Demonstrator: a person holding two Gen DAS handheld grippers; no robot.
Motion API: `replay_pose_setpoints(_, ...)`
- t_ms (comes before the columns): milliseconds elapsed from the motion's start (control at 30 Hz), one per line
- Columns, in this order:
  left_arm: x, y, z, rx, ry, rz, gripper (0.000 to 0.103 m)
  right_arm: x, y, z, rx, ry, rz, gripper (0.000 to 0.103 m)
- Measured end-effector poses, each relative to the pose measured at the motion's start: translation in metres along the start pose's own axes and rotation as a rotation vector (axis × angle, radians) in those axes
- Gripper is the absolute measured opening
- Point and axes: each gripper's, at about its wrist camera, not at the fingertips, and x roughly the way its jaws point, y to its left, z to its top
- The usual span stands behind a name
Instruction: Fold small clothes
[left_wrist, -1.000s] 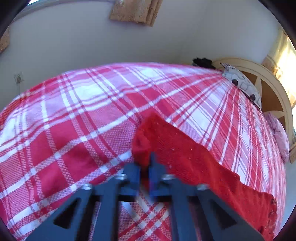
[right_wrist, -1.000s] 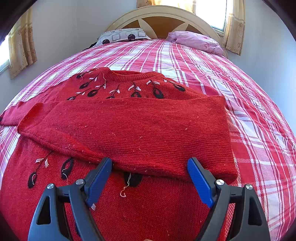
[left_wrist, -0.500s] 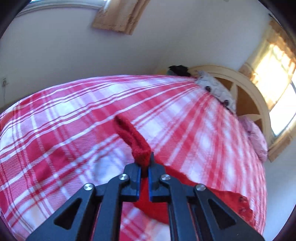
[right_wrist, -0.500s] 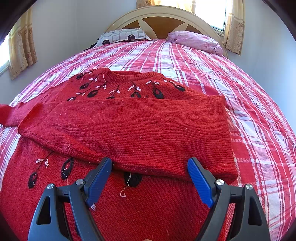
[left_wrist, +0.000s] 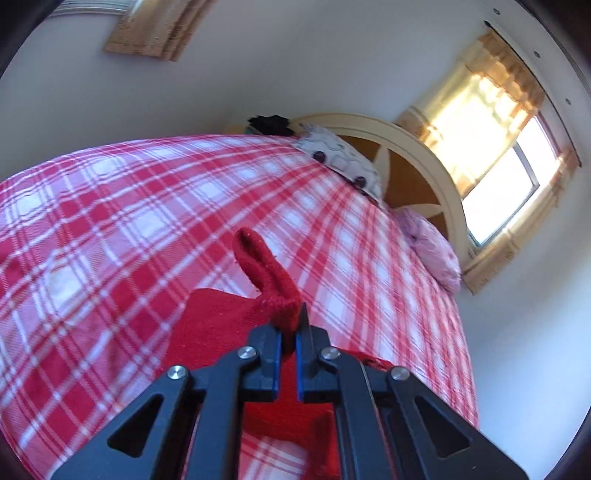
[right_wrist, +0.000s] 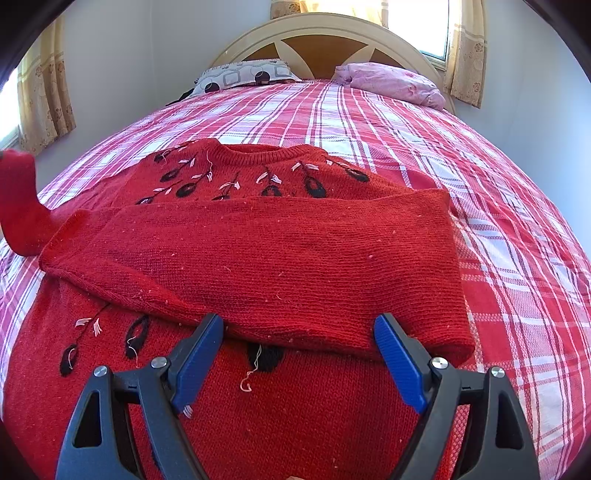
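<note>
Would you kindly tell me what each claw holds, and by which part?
The left claw pinches the red sweater's sleeve near its cuff; the right claw is open, holding nothing.

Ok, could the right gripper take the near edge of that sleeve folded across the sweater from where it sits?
Probably yes. The right gripper is open, its jaws straddling the near edge of the folded sleeve, with nothing between them and the sweater.

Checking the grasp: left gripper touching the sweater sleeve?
Touching. The left wrist view shows the left gripper with fingers shut on the red sleeve, cuff sticking out above.
</note>
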Motion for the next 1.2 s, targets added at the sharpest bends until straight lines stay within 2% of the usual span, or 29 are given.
replay_pose_setpoints(133,0.009,-0.042,-0.02,0.058,0.021,-0.058,0.006,-0.001,-0.002,-0.001,0.006,-0.004,0.008,0.084)
replay_pose_setpoints(267,0.019,-0.076,-0.042,0.105,0.039,-0.086,0.006,-0.002,-0.005,-0.001,0.019,-0.011,0.022,0.084)
replay_pose_setpoints(300,0.022,-0.082,-0.046,0.09,0.046,-0.093,0.006,-0.002,-0.006,-0.001,0.023,-0.013,0.026,0.084)
replay_pose_setpoints(467,0.04,-0.111,-0.078,0.141,0.106,-0.115,0.006,-0.003,-0.011,-0.003,0.048,-0.021,0.05,0.084)
replay_pose_setpoints(733,0.084,-0.152,-0.146,0.31,0.185,-0.077,0.006,-0.003,-0.015,-0.003,0.069,-0.027,0.074,0.084)
replay_pose_setpoints(967,0.106,-0.175,-0.191,0.522,0.242,-0.022,0.009,-0.003,-0.022,-0.004,0.102,-0.038,0.109,0.085)
replay_pose_setpoints(1000,0.105,-0.177,-0.193,0.555,0.244,-0.009,0.015,-0.003,-0.023,-0.003,0.107,-0.04,0.114,0.085)
replay_pose_setpoints(1067,0.1,-0.179,-0.198,0.603,0.242,-0.016,0.033,-0.003,-0.024,-0.004,0.11,-0.041,0.12,0.085)
replay_pose_setpoints(1133,0.086,-0.177,-0.196,0.635,0.214,-0.017,0.07,-0.004,-0.025,-0.004,0.113,-0.042,0.124,0.085)
replay_pose_setpoints(1200,0.07,-0.173,-0.193,0.68,0.167,-0.027,0.076,-0.004,-0.026,-0.004,0.118,-0.045,0.13,0.085)
